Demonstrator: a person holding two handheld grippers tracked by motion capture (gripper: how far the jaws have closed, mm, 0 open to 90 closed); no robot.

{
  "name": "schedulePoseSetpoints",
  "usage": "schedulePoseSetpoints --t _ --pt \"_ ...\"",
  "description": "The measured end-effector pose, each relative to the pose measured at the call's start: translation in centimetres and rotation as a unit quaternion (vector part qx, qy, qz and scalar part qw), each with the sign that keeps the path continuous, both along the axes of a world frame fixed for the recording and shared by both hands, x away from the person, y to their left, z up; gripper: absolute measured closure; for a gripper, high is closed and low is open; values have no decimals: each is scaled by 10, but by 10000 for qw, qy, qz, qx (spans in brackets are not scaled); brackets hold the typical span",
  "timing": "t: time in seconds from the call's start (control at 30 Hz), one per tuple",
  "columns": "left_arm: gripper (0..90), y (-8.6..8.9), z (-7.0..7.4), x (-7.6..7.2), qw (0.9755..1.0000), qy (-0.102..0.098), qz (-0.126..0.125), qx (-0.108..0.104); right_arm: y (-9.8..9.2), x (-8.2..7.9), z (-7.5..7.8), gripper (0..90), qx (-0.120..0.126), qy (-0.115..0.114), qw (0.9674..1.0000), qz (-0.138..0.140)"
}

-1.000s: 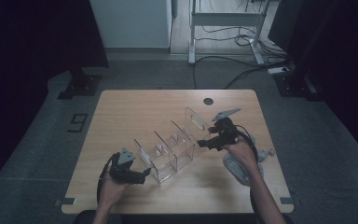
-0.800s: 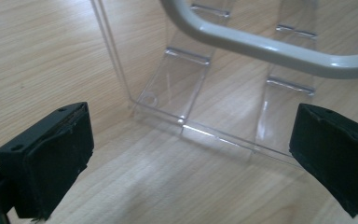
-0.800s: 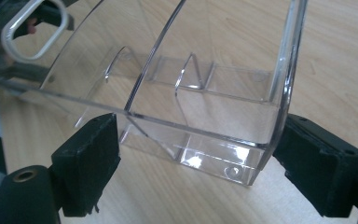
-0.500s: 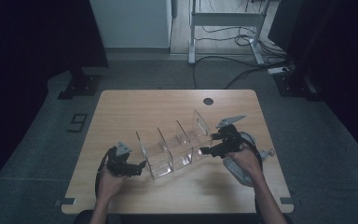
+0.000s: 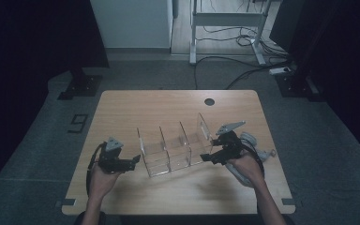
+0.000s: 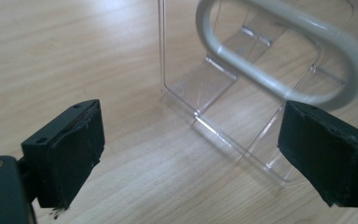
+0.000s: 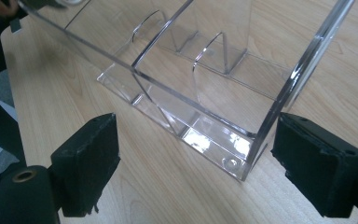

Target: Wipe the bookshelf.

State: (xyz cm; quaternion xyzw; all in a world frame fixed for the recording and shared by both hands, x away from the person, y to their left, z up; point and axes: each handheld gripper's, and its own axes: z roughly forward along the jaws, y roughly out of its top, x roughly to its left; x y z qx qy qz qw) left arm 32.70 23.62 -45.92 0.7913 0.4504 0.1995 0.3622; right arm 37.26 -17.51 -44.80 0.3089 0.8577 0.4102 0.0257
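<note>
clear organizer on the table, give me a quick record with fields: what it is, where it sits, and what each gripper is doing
item: clear organizer, transparent plastic with dividers forming several compartments, nothing inside
location: wooden table, near the person's edge
left gripper: jaws open and just closing a little, nothing between them, pointing at the organizer's left end, apart from it
right gripper: jaws open, at the organizer's right end, corner of the end wall between the jaws
grip: neither pad pair presses on the organizer

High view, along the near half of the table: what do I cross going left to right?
Left tongs → clear divider rack → right tongs.
</note>
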Motion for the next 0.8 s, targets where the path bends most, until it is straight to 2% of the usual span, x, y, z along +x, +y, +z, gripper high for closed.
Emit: schedulePoseSetpoints --t 0.23,0.27,0.3,0.4,0.53,0.73,0.8 --pt "80 -3 36 0 9998 -158 44 -126 3 -4 0 143 -51 13 10000 9" --pt "79 -3 36 0 9998 -158 44 -126 3 -5 1 143 -58 17 10000 6" --pt "78 -5 45 -2 9996 -201 -1 -206 4 -6 1 143 -60 6 10000 14" --pt "75 -11 53 -6 9992 -199 -152 -306 5 -8 2 143 -65 16 10000 46" --pt "85 -22 48 -7 9995 -104 -253 -179 8 -11 2 143 -94 33 9999 137" --pt "157 -38 28 -2 9995 122 -251 116 10 -11 0 161 -121 56 9997 186" --pt "204 -40 24 -3 9994 163 -246 157 8 -11 0 162 -135 55 9997 202"
